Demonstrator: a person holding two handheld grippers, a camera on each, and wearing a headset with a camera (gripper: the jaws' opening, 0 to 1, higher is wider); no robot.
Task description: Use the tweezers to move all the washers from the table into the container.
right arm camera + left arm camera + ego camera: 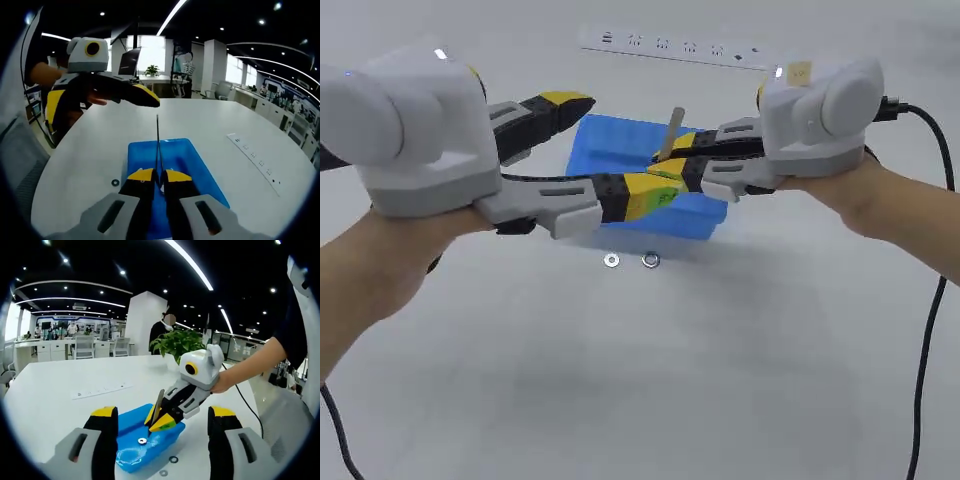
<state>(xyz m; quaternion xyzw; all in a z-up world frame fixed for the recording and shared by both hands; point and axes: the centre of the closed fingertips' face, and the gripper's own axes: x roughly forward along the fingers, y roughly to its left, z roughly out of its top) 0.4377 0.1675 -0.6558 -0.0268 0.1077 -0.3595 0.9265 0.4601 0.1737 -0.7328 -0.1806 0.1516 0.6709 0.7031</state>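
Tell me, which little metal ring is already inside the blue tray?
The washer on the blue container's floor, by the tweezers' tip; the other two washers lie on the table.

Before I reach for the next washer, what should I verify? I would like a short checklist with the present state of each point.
1. Right gripper shut on the tweezers: ok.
2. Left gripper open and holding nothing: ok.
3. Container lying flat on the table: ok.
4. All washers moved off the table: not ok; two washers lie in front of the container.
5. Tweezer tips empty: cannot tell, too small to see.
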